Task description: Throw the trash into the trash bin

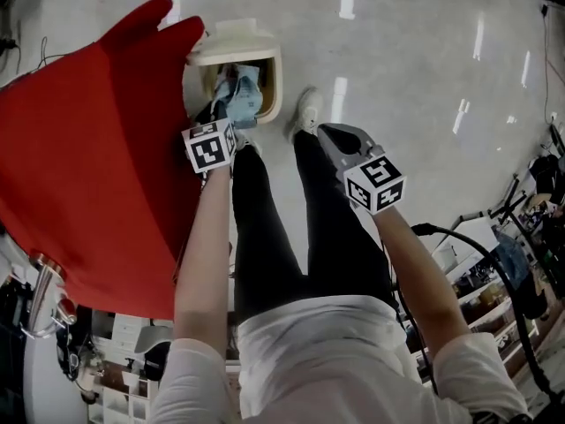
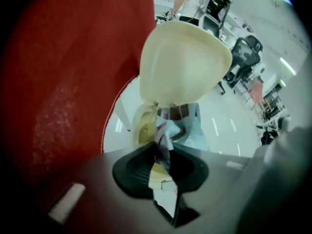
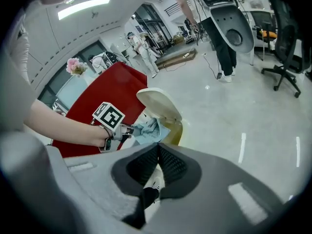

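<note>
Standing over a cream trash bin [image 1: 275,78] with its lid [image 2: 183,62] tipped up. Holding the left gripper [image 2: 160,147] pointed steeply down at the bin's mouth, fingers pinched nearly together on crumpled pale-blue trash [image 2: 168,126] — gripping one end of it, with white and pale yellow scraps showing lower between the fingers and the rest of the wad bunched just past the fingertips, directly over the opening and under the raised lid. Cannot tell whether touching the rim. Holding the right gripper [image 3: 157,150] off to the right of the left fingers, beside the bin but clear of it, fingers closed flat against each other with nothing between them — only a white shoe [image 1: 307,111] and glossy grey floor [image 1: 424,78] beyond their tips. Left of the left fingers, close against the bin, a red-draped tabletop [image 1: 88,148]. Far beyond the right fingers, a black office chair [image 3: 287,67].
</note>
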`<act>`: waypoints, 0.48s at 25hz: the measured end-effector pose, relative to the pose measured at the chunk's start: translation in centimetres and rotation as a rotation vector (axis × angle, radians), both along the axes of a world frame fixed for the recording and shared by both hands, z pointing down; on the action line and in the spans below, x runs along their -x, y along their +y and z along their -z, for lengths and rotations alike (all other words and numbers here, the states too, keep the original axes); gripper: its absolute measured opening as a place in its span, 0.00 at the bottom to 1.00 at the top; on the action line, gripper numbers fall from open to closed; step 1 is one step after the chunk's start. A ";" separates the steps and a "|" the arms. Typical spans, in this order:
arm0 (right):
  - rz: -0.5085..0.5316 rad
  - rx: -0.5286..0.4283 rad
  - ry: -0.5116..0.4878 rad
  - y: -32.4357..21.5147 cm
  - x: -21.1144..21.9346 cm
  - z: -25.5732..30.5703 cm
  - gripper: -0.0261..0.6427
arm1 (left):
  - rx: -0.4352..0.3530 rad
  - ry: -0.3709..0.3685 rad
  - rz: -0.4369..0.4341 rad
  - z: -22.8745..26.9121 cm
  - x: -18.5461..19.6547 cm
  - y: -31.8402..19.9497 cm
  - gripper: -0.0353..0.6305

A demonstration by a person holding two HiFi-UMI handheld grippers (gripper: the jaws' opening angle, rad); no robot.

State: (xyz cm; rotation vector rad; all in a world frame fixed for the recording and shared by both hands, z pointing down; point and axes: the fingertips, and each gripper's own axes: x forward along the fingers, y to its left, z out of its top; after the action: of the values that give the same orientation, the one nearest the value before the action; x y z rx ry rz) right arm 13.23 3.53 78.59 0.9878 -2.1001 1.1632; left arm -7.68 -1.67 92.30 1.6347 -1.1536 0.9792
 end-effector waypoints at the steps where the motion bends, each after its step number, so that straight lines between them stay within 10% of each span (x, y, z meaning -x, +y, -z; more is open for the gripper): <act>1: 0.001 0.003 -0.002 0.2 0.1 -0.2 0.04 | -0.001 0.011 0.013 -0.1 0.0 -0.1 0.16; 4: 0.001 0.008 -0.006 0.8 0.4 -0.3 0.04 | 0.006 0.043 0.026 -0.2 -0.2 0.2 0.38; 12: -0.006 -0.022 -0.006 0.6 0.1 1.6 0.04 | 0.002 0.086 -0.047 1.8 -1.7 1.6 0.47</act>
State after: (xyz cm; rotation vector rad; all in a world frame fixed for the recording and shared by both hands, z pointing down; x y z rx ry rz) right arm 13.14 4.16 76.97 1.0026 -2.1206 1.1490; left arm -5.96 -0.08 90.54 1.6927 -1.0604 0.9298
